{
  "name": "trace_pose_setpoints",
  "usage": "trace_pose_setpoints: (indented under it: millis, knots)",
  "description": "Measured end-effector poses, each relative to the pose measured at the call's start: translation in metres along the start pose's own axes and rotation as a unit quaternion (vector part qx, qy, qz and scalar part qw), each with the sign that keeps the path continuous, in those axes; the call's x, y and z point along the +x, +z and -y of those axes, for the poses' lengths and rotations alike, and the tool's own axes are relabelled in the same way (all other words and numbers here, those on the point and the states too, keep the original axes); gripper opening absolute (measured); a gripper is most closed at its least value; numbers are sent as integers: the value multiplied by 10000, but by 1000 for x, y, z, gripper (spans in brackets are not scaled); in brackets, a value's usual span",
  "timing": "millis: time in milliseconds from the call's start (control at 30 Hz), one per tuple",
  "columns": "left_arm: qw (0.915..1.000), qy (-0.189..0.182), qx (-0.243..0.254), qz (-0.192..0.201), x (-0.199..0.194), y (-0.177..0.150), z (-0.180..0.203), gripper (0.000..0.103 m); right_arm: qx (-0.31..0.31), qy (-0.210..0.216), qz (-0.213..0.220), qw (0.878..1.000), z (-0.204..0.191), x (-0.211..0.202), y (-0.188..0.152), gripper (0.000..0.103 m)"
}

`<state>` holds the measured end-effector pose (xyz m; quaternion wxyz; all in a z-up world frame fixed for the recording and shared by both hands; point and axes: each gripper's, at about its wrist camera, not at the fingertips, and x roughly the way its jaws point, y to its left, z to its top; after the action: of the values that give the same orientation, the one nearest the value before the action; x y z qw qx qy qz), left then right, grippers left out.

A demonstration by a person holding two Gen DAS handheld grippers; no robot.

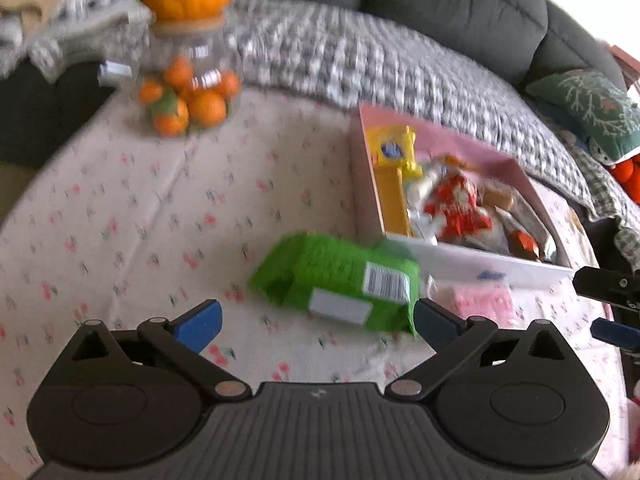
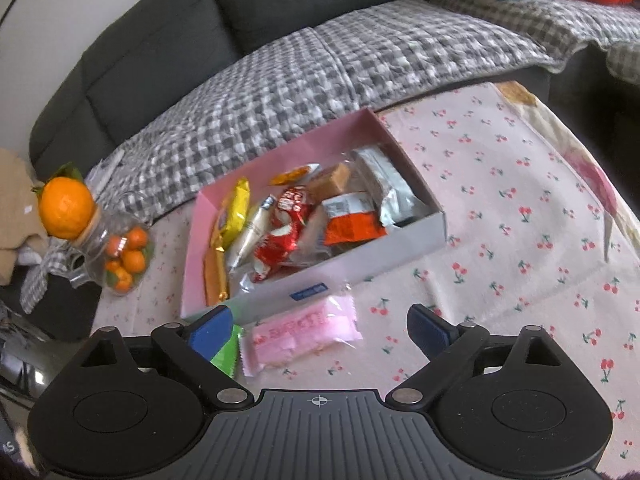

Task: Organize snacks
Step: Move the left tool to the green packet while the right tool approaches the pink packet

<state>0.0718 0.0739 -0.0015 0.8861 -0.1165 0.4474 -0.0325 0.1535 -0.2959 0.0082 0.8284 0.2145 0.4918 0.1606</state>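
A green snack packet (image 1: 340, 280) lies on the cherry-print tablecloth, just in front of my open left gripper (image 1: 316, 320); a corner of it shows in the right wrist view (image 2: 226, 354). A pink wafer packet (image 2: 304, 332) lies in front of the pink box (image 2: 280, 152), between the jaws of my open right gripper (image 2: 320, 328); it also shows in the left wrist view (image 1: 484, 300). The box (image 1: 472, 264) holds several wrapped snacks, yellow, red and silver. The right gripper's fingers (image 1: 608, 304) show at the left view's right edge.
A glass jar of small oranges (image 1: 188, 92) with an orange lid stands at the table's far left; it also shows in the right wrist view (image 2: 116, 256). A grey sofa with a checked blanket (image 2: 320, 64) runs behind the table. Cushions (image 1: 588, 108) lie at the right.
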Motion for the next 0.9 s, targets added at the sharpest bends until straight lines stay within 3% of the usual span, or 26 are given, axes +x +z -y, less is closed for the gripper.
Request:
trace_pose_setpoints:
  millis: [67, 200, 400, 567, 633, 733, 900]
  knots:
    - [9998, -171, 24, 40, 0, 1, -1, 102, 171, 42, -45, 9998, 6, 0, -1, 96]
    - [9999, 4, 125, 108, 4, 9, -1, 102, 325, -116, -29, 9994, 12, 4, -1, 96]
    - [9998, -119, -113, 95, 16, 17, -3, 99, 370, -193, -204, 9989, 7, 23, -2, 96]
    - [9977, -336, 461, 352, 26, 27, 6, 96, 77, -40, -267, 9996, -1, 44, 0, 96]
    - [9951, -528, 742, 382, 31, 29, 6, 90, -88, 95, -282, 9995, -1, 52, 3, 96]
    - [9924, -819, 878, 263, 42, 31, 0, 85, -306, 296, -277, 9987, 0, 63, 5, 96]
    - [9908, -982, 925, 33, 50, 32, -9, 79, -350, 375, -168, 9985, 8, 74, 5, 93]
